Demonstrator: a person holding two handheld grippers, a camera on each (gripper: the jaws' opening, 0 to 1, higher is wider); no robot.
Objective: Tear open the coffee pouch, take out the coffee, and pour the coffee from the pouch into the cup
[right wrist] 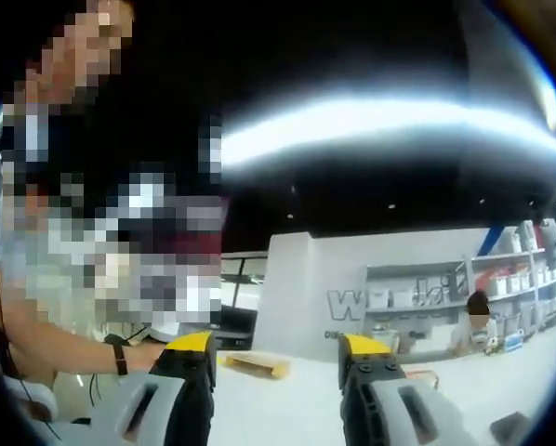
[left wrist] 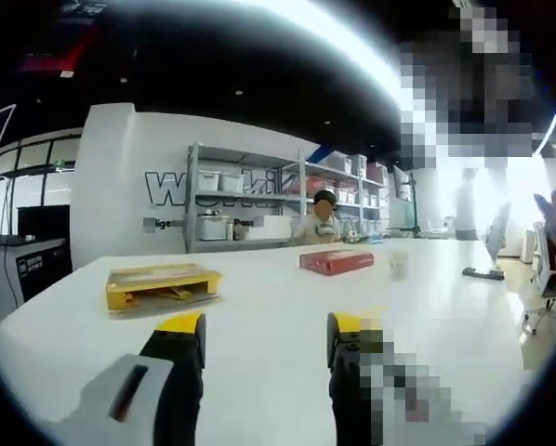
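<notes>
The left tool (left wrist: pixel 264 336) is hanging just over the white worktop (left wrist: pixel 259 288) with its two yellow-tipped jaws standing wide apart and nothing between them. The right tool (right wrist: pixel 276 358) is sitting higher and tipping up, so it is looking at the dark ceiling more than the worktop. Its jaws are standing wide apart too, and they are holding nothing.

Ahead of the left tool and off to its left, a yellow box (left wrist: pixel 163 286) is lying flat on the worktop. Further ahead and a bit to its right, a red box (left wrist: pixel 336 261) is lying flat too. Just past the red box, something small and pale (left wrist: pixel 398 260) is standing up. It may be the cup, but it is too blurry to tell. I cannot tell which thing is the coffee pouch, or if it is inside one of the boxes. In the right gripper view the yellow box (right wrist: pixel 256 364) is showing between the jaws, far ahead.

A person's arm with a black wrist band (right wrist: pixel 118 354) is reaching in beside the right tool's left jaw.

Nothing is being held, so the task looks like it is only starting. The right tool is pointing too high to see the things well, so a reach from there could miss. The pale thing looks light, and a bump from a jaw could knock it over.
</notes>
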